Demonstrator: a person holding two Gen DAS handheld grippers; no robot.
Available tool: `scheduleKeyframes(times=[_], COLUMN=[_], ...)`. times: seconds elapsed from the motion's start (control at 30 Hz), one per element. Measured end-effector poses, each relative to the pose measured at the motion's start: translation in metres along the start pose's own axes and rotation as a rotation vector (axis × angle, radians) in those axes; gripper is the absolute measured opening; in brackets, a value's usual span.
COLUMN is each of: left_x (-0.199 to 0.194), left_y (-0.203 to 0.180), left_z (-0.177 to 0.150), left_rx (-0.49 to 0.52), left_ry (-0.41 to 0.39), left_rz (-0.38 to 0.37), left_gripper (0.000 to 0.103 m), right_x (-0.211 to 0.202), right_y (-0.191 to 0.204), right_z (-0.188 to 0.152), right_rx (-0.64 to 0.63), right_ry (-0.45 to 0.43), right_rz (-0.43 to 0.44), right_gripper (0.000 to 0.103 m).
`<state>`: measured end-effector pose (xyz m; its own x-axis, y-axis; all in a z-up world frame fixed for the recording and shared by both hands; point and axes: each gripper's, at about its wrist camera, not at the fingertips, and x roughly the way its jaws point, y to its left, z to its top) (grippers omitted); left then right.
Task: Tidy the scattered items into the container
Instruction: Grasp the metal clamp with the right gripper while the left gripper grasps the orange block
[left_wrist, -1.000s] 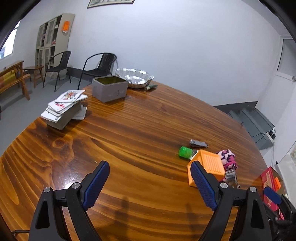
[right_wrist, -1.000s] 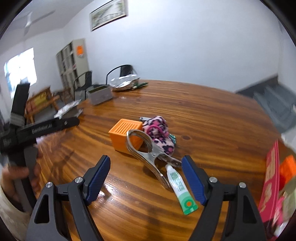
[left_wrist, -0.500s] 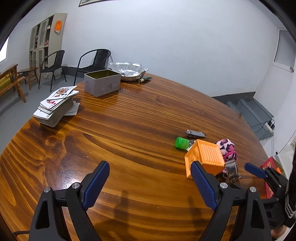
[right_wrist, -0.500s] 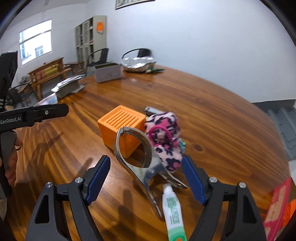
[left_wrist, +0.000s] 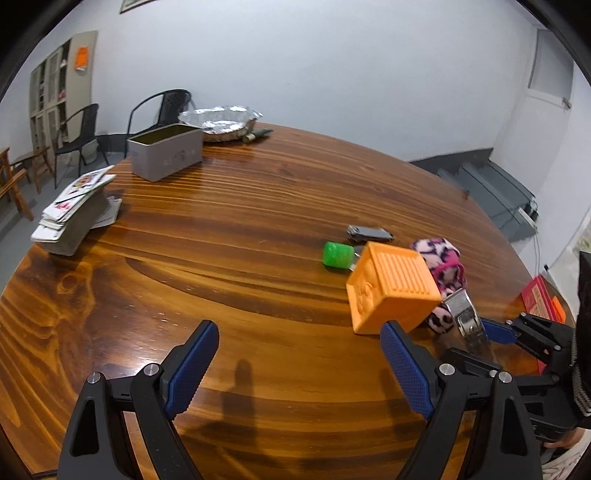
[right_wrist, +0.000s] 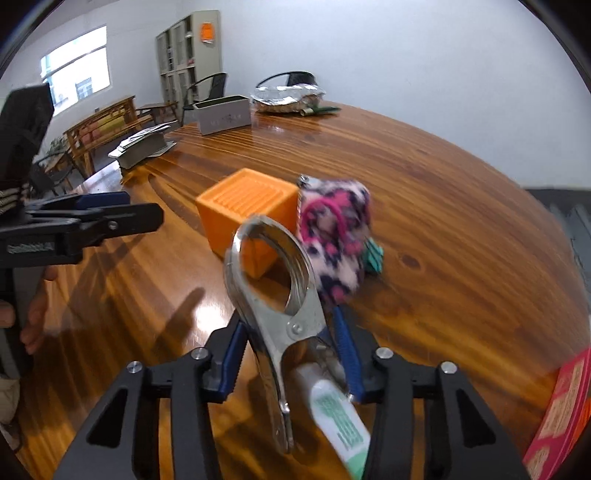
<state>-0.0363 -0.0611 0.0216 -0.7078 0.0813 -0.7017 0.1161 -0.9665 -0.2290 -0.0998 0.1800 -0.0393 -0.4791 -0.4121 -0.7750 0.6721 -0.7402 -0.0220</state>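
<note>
The right gripper is seen closing, its blue pads drawn in around the handles of the metal spring clamp, which lies on the bench over a white-and-green tube. An orange cube and a pink leopard-print pouch are crowded just beyond the clamp. The left gripper is held wide open above bare wood, nothing between its pads. The grey open tin is set well apart at the far side, beside a foil tray.
</note>
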Motion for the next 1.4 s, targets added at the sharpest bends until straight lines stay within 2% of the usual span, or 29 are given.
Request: scheduleKeyframes(times=[0.07, 0.17, 0.2, 0.33, 0.47, 0.53, 0.63, 0.73, 0.8, 0.87, 1.07, 1.1, 1.2, 1.4], left_x=[0.003, 0.008, 0.011, 0.017, 0.025, 0.030, 0.039, 0.045, 0.048, 0.052, 0.061, 0.063, 0.067, 0.058], left_y=[-0.010, -0.028, -0.036, -0.060, -0.066, -0.065, -0.068, -0.070, -0.071, -0.072, -0.070, -0.070, -0.072, -0.066], left_z=[-0.002, -0.005, -0.006, -0.005, 0.002, 0.006, 0.009, 0.011, 0.012, 0.013, 0.021, 0.022, 0.022, 0.020], left_rx=[0.042, 0.113, 0.144, 0.233, 0.245, 0.238, 0.244, 0.249, 0.250, 0.250, 0.228, 0.226, 0.226, 0.192], left_ry=[0.011, 0.026, 0.030, 0.020, 0.027, 0.033, 0.042, 0.048, 0.052, 0.053, 0.059, 0.064, 0.092, 0.084], left_rz=[-0.014, -0.035, -0.040, -0.031, -0.032, -0.026, -0.015, -0.005, -0.004, 0.003, -0.004, 0.000, -0.018, -0.032], left_gripper=[0.091, 0.091, 0.091, 0.091, 0.091, 0.091, 0.091, 0.091, 0.091, 0.091, 0.091, 0.089, 0.057, 0.056], right_x=[-0.005, -0.012, -0.014, -0.020, -0.020, -0.022, -0.025, -0.029, -0.033, -0.037, -0.045, -0.046, -0.051, -0.055], right_y=[-0.008, -0.019, -0.023, -0.024, -0.023, -0.025, -0.029, -0.030, -0.030, -0.029, -0.026, -0.027, -0.030, -0.034], right_z=[-0.008, -0.023, -0.027, -0.035, -0.033, -0.035, -0.035, -0.034, -0.034, -0.033, -0.031, -0.032, -0.033, -0.035], right_rx=[0.051, 0.135, 0.162, 0.179, 0.178, 0.188, 0.211, 0.220, 0.221, 0.218, 0.214, 0.219, 0.240, 0.269], right_ry=[0.020, 0.051, 0.056, 0.051, 0.039, 0.035, 0.025, 0.005, -0.010, -0.026, -0.059, -0.063, -0.079, -0.080], right_rz=[-0.030, -0.064, -0.061, -0.070, -0.057, -0.056, -0.050, -0.059, -0.069, -0.077, -0.086, -0.087, -0.095, -0.175], right_gripper=[0.040, 0.026, 0.024, 0.024, 0.024, 0.026, 0.034, 0.044, 0.057, 0.064, 0.067, 0.068, 0.071, 0.072])
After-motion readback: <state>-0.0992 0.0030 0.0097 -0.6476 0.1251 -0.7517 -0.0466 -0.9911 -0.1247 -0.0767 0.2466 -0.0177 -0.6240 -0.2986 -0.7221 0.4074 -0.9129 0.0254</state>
